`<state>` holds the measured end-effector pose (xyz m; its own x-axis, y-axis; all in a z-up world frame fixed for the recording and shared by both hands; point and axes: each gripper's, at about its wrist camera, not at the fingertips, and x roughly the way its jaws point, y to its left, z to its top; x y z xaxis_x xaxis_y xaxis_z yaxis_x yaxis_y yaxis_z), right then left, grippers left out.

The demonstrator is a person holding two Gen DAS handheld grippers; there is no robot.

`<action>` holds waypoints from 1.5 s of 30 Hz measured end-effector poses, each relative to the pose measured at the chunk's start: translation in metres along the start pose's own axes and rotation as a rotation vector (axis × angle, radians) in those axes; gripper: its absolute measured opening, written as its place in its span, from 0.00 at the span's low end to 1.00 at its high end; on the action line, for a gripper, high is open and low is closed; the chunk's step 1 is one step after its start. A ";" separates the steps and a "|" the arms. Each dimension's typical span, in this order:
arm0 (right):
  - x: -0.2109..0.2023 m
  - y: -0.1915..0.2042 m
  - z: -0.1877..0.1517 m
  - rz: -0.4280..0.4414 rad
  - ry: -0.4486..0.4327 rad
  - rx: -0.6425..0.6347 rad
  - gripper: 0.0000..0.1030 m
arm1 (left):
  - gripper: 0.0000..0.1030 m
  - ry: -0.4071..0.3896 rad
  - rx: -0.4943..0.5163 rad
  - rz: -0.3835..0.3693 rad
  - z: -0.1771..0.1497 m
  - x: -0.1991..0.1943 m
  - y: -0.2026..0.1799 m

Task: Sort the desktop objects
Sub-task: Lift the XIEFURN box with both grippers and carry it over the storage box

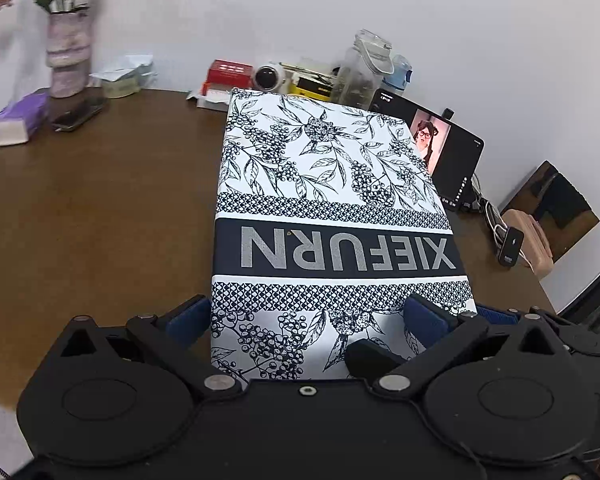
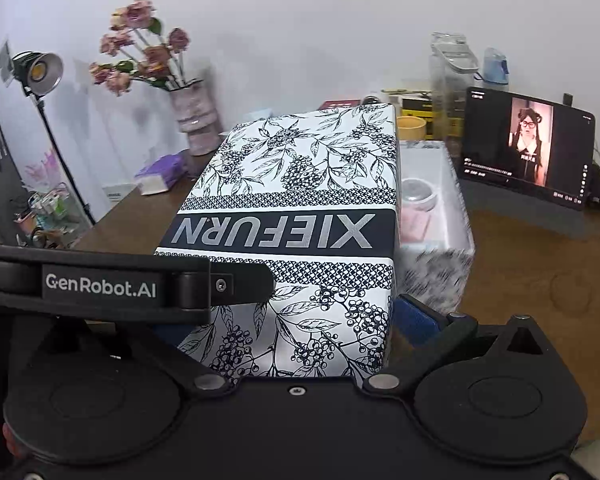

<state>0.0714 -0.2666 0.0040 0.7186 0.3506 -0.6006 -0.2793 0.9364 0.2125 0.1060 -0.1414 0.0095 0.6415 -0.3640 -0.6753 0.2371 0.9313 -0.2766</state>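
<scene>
Lid [image 1: 332, 184] of a patterned box, white with dark leaf-and-berry print and a navy band lettered XIEFURN, lies with its long axis running away from both cameras toward the back wall. The band crosses the short axis, and the lettering reads upside down from the gripper side. In the right wrist view the lid sits raised and tilted above the open box base [image 2: 456, 216], whose white interior shows just to its right with a round container and a pink item inside. Left gripper [image 1: 308, 316] is spread wide at the lid's near end. Its left blue pad [image 1: 188, 320] sits just beside the lid's left edge and its right pad overlaps the printed top, so whether it is clamping cannot be determined. Right gripper [image 2: 292, 320] shows one blue pad [image 2: 416, 316] just beside the lid's right edge. Its other finger is hidden behind the left gripper's body, so its grip cannot be determined either. Brown table [image 1: 100, 220] offers open surface left of the lid. A vase [image 1: 66, 52] of flowers, a purple tissue pack [image 1: 18, 120] and a phone [image 1: 78, 114] stand well apart at the far left corner. Right of the lid, a lit tablet [image 1: 452, 152] stands near its far right corner, with cables beyond. Bottles [image 1: 364, 72] and small boxes crowd the far edge against the wall.
</scene>
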 end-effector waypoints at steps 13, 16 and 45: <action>0.087 -0.040 0.059 0.010 0.013 0.024 1.00 | 0.98 0.019 -0.010 -0.012 0.072 0.101 -0.011; 0.102 -0.050 0.068 0.004 0.024 0.028 1.00 | 0.98 0.033 -0.013 -0.018 0.083 0.121 -0.013; 0.170 -0.085 0.087 0.063 0.109 0.061 1.00 | 0.98 0.115 0.009 0.060 0.111 0.198 -0.024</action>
<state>0.2726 -0.2853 -0.0488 0.6263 0.4085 -0.6639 -0.2806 0.9127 0.2969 0.3077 -0.2341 -0.0415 0.5667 -0.3067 -0.7647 0.2077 0.9513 -0.2277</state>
